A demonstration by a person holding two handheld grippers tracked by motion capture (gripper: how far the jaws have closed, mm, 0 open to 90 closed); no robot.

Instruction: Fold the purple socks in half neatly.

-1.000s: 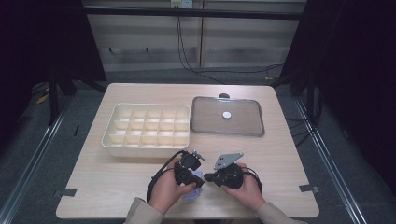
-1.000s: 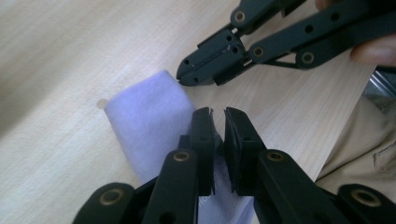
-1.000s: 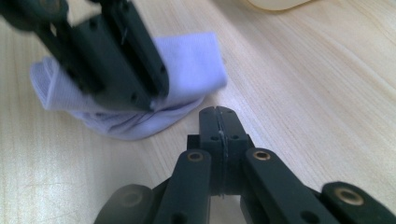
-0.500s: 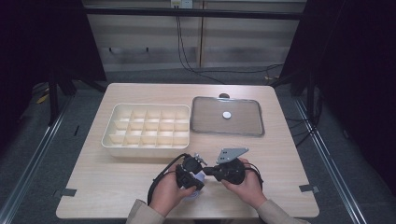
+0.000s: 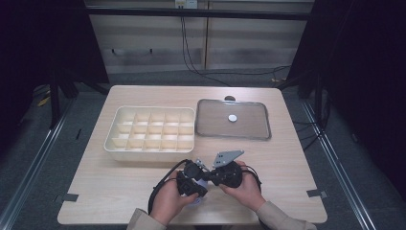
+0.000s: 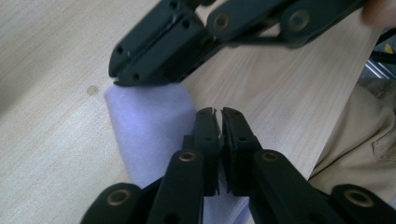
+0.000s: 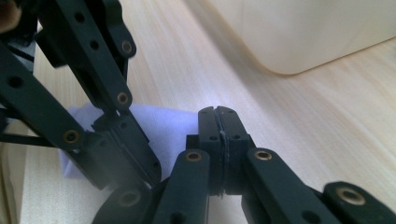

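Cloth [image 6: 149, 126], pale lilac and small, lies on the worktop [image 5: 119, 184] near the front edge, between the person's two hands and in front of the cream divider box [image 5: 151, 132]. Both grippers work it at once.

In the left gripper view, the left gripper [image 6: 220, 116] has its jaws pressed together with a strip of cloth caught in the thin slit between them, so it pinches one edge. The right gripper [image 7: 218, 116] also has its jaws tight together, at the cloth's edge; a sliver of fabric seems trapped, though the grip is hard to confirm. In the left gripper view its tip rests on the cloth's far corner.

The step looks like folding or straightening the cloth. To do it well, I would keep both pinches near the edge, lift only slightly, move the hands evenly so the fabric stays taut without twisting, and keep the linkages from colliding, since they sit very close.

The lidded tray [image 5: 234, 120] stands well apart.
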